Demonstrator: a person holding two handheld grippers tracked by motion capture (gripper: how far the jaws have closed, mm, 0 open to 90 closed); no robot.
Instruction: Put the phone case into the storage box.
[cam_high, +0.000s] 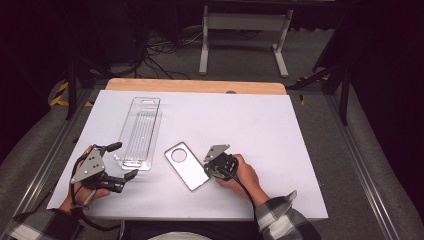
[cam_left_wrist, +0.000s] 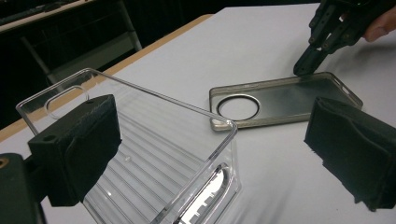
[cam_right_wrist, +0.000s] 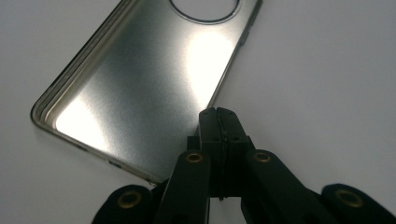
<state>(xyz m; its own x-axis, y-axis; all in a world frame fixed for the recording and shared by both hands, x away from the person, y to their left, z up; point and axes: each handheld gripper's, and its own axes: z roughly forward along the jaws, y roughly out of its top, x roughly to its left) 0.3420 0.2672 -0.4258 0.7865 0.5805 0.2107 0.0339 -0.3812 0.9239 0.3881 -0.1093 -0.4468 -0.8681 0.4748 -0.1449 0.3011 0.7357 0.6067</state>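
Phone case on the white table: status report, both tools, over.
Right tool shut, tip at phone case edge. Left tool open, astride clear tray corner. Nothing in the way.

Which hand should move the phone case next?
The right, most likely. The right gripper is shut, with its tips at the long edge of the phone case. The left gripper is open beside the clear tray, with the tray's corner between its jaws, farther from the case.
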